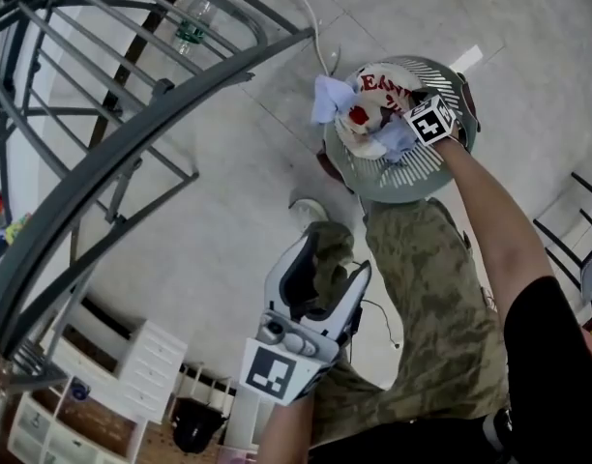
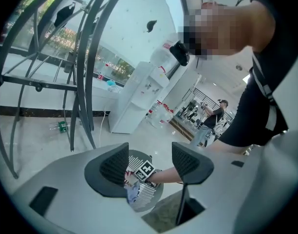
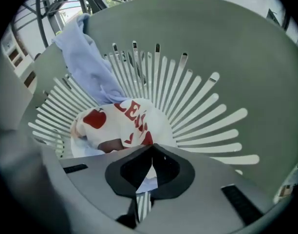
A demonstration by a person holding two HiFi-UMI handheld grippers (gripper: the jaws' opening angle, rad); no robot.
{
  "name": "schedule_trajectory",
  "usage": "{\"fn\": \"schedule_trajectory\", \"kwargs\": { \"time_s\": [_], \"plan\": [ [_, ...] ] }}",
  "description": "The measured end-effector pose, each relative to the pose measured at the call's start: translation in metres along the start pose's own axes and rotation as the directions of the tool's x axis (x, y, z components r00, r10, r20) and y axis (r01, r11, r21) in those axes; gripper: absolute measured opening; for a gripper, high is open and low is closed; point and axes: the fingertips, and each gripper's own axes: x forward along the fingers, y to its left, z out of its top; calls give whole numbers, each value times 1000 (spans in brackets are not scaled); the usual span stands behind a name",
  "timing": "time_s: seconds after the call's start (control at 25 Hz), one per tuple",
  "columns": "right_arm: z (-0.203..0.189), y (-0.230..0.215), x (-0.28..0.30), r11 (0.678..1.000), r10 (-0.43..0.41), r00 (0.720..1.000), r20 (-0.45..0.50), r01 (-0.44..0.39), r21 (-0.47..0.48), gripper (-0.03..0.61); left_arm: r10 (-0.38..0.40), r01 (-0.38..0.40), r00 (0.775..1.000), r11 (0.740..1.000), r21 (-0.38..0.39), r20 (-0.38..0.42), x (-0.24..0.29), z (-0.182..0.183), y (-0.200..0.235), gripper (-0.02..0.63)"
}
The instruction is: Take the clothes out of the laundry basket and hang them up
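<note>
A round grey-green laundry basket (image 1: 373, 187) stands on the floor, its slatted wall (image 3: 227, 57) filling the right gripper view. Inside lie a white garment with red print (image 1: 369, 114) (image 3: 124, 126) and a pale blue cloth (image 1: 330, 100) (image 3: 90, 67) draped over the rim. My right gripper (image 1: 398, 129) (image 3: 151, 152) reaches down into the basket, its jaws closed together on the near edge of the white garment. My left gripper (image 1: 325, 259) (image 2: 150, 162) is held up near my waist, open, with nothing between its fingers. The basket (image 2: 149, 196) shows far below it.
A dark grey metal drying rack (image 1: 132, 133) (image 2: 85, 57) curves over the left side. A plastic bottle (image 1: 190, 32) and a white cable (image 1: 310, 17) lie on the floor behind the basket. A white shelf unit (image 1: 112, 375) stands lower left, and a water dispenser (image 2: 139, 101) stands by the wall.
</note>
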Motion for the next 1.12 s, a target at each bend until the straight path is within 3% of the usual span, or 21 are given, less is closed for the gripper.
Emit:
{"fn": "schedule_trajectory", "kwargs": {
  "time_s": [0.12, 0.2, 0.32, 0.56, 0.92, 1.12],
  "plan": [
    [8, 8, -39, 1000, 25, 999, 46, -25, -17, 2, 14, -14, 999, 1000, -6, -46, -11, -11, -2, 253],
    [17, 15, -79, 999, 40, 995, 92, -38, -31, 2, 30, -35, 997, 997, -66, -71, -22, -14, -4, 255],
    [30, 31, -157, 998, 62, 987, 149, -59, -24, 2, 49, -55, 997, 992, -114, -59, -50, 9, -14, 254],
    [61, 63, -320, 988, 119, 960, 254, -90, -122, 0, 46, -51, 997, 996, -77, -67, -89, 63, -55, 253],
    [126, 52, -547, 944, 132, 907, 401, 8, -329, 0, 41, -41, 995, 999, -2, -87, -111, 123, -106, 255],
    [148, 58, -656, 956, 144, 861, 489, 6, -293, 0, -1, 3, 997, 1000, 15, -77, -126, 154, -137, 255]
  ]
}}
